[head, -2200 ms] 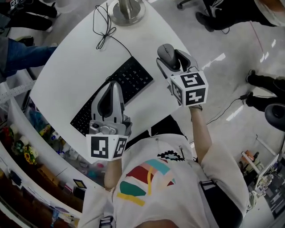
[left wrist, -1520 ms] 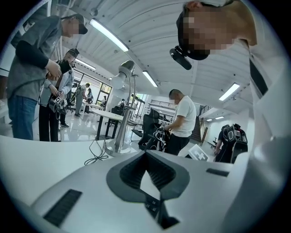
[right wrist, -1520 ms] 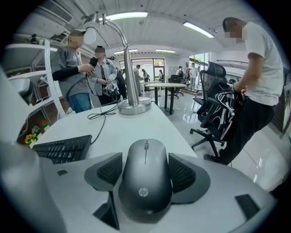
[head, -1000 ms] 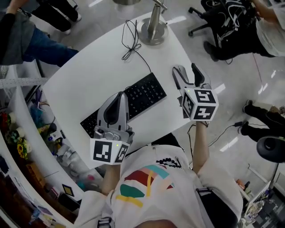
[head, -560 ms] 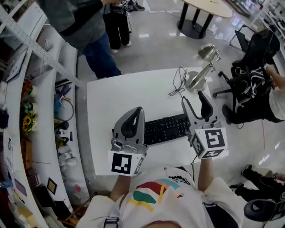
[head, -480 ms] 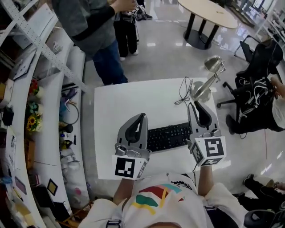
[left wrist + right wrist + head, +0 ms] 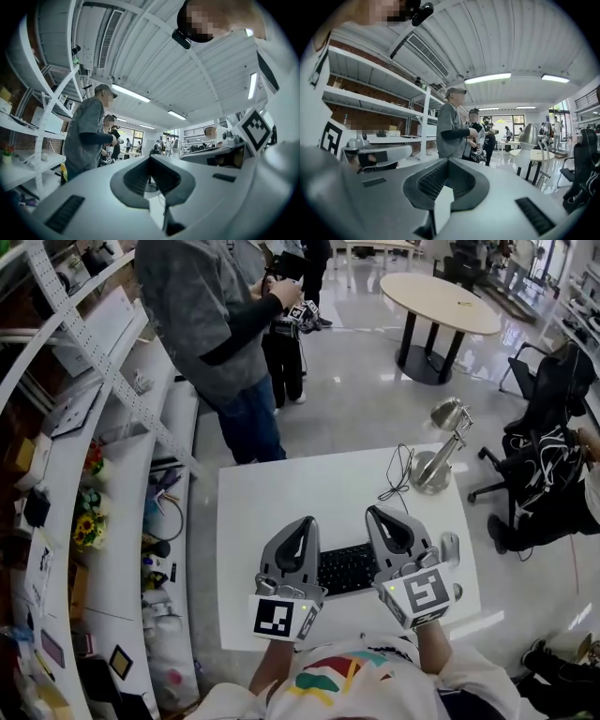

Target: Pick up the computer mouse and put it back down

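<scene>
grippers hovered over the white table: the left gripper was clenched on nothing, and the right gripper, its jaws just closed, was empty too. the computer mouse lay on the table just right of the right gripper, past the keyboard.

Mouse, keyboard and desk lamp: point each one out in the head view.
mouse (image 7: 451,547), head view, its top shell.
keyboard (image 7: 345,568), head view, its keys.
desk lamp (image 7: 431,472), head view, its round base.
</scene>
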A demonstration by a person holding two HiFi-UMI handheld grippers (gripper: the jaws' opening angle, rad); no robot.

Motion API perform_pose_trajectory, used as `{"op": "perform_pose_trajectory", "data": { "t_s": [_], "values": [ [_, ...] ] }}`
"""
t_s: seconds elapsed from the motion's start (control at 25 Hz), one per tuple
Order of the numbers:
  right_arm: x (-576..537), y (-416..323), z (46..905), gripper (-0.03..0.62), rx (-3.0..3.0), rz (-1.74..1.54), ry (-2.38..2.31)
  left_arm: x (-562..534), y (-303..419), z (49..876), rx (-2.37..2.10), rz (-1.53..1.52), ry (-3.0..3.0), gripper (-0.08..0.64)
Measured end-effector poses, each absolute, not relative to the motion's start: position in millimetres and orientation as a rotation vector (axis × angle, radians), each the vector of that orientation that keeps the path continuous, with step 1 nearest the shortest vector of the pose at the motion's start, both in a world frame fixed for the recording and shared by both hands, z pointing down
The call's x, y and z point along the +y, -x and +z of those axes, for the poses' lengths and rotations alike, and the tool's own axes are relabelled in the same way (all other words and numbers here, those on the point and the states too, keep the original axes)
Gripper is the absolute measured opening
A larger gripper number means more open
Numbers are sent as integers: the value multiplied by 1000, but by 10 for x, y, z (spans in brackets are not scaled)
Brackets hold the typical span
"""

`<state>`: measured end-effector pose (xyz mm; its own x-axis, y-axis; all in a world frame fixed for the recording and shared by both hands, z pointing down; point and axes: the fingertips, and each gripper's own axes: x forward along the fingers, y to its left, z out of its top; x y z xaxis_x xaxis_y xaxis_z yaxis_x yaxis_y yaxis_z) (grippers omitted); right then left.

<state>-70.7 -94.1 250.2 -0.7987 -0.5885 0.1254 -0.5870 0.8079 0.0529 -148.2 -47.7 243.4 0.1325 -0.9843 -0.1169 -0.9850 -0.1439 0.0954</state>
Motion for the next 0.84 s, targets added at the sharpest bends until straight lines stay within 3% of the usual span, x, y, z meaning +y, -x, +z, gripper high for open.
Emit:
{"op": "perform_pose_trajectory", "data": {
  "t_s": [0.84],
  "values": [
    [-819, 543, 2594, 12, -2759, -122, -972, -418, 1414, 2469, 2030, 294, 2421, 46]
  ]
}}
